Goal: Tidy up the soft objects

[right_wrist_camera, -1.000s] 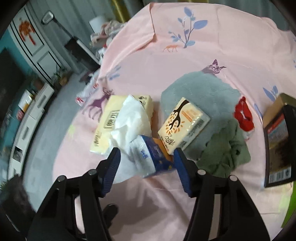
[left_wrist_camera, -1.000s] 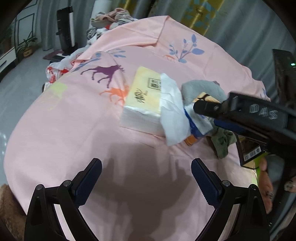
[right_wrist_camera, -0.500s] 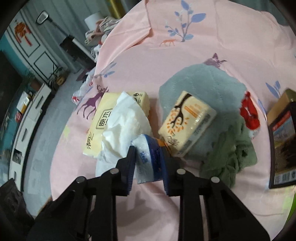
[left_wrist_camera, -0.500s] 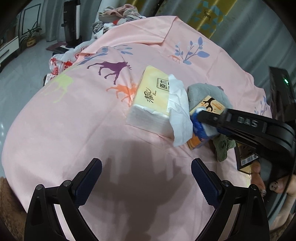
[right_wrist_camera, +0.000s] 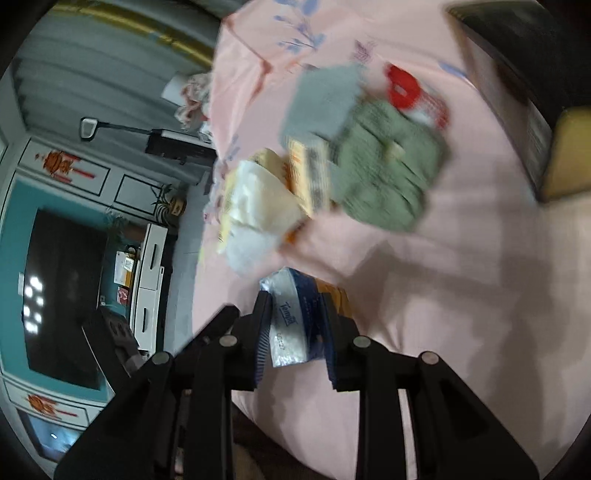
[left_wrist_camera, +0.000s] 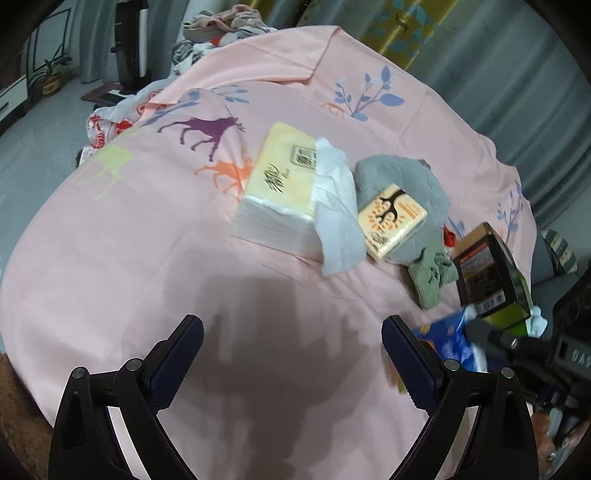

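Blue tissue pack (right_wrist_camera: 295, 317) now lifted in right gripper (right_wrist_camera: 295, 332)

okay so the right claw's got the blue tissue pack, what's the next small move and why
Probably carry the blue tissue pack clear of the pile and set it down on bare pink sheet. The right claw already pinches it, and the left claw is open with nothing in it.

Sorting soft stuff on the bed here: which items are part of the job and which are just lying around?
Job items:
- blue tissue pack, clamped in the right gripper
- yellow tissue pack with loose tissue
- small orange tissue pack
- grey towel
- green cloth

Lying about:
- dark box
- clothes pile
- television
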Demonstrator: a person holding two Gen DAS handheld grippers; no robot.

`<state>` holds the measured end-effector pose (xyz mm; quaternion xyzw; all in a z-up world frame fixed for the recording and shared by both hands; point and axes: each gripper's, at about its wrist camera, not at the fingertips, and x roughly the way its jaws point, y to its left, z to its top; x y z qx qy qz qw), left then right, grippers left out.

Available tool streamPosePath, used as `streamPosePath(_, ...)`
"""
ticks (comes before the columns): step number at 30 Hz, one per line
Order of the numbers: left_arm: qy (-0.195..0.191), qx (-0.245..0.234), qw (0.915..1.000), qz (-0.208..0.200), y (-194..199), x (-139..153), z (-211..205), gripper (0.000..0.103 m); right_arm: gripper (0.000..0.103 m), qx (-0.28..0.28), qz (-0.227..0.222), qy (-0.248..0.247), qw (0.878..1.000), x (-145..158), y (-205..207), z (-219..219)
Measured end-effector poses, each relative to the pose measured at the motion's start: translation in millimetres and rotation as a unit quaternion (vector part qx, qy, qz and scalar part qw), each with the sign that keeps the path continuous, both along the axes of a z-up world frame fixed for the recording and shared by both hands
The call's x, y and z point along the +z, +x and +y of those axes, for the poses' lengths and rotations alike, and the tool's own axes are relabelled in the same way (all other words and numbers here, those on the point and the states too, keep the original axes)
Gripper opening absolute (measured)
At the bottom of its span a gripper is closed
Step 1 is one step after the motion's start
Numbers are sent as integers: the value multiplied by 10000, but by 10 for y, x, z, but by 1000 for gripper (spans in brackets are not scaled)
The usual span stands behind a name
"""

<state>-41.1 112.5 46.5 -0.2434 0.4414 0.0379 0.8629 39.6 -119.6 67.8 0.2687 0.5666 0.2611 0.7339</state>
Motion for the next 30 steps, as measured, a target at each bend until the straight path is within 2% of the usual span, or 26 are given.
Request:
streamPosePath(5, 10, -302, 9995, -29, 10, -19, -171, 97, 29, -250, -36, -282, 9993, -18, -64, -223)
streamPosePath(7, 66, -387, 9992, -16, 19, -39, -248, 97, 28, -466, -203, -718, 9961, 39, -52, -324)
streamPosePath(9, 42, -475, 9989, 12, 35, -66, -309, 97, 29, -660, -367, -1438, 9867, 87, -62, -395)
streamPosePath(10, -24, -568, 9984, 20, 48, -81, -353, 97, 30, -721, -392, -1601, 9837, 90, -65, -425)
streamPosePath(12, -117, -705, 9974, 8, 49, -91, -432, 97, 51, -798, -334, -1742, 9809, 76, -77, -504)
streamPosePath(14, -175, -875, 9960, -32, 54, -89, -549, 97, 59, -889, -305, -1734, 9804, 74, -86, -568)
streamPosePath(16, -256, -1134, 9932, -101, 50, -80, -683, 92, 61, -850, -335, -1667, 9818, 82, -90, -584)
streamPosePath(19, -444, -1616, 9857, -172, 82, -90, -914, 87, 68, -701, -266, -1392, 9874, 63, -99, -608)
streamPosePath(21, -453, -1846, 9816, -159, 135, -105, -1069, 71, 68, -500, -276, -1275, 9902, 46, -41, -573)
streamPosePath(26, -548, -2043, 9773, 98, 295, -246, -1276, 60, 68, -161, -168, -1603, 9868, -89, 111, -338)
streamPosePath(28, -503, -2042, 9776, 88, 322, -266, -1299, 56, 68, -21, -38, -1700, 9854, -183, 179, -282)
streamPosePath(29, -521, -2058, 9772, 65, 325, -254, -1304, 50, 68, 36, 24, -1716, 9852, -225, 206, -273)
streamPosePath(30, -542, -2086, 9765, 75, 331, -246, -1319, 48, 65, 104, 97, -1706, 9852, -269, 229, -264)
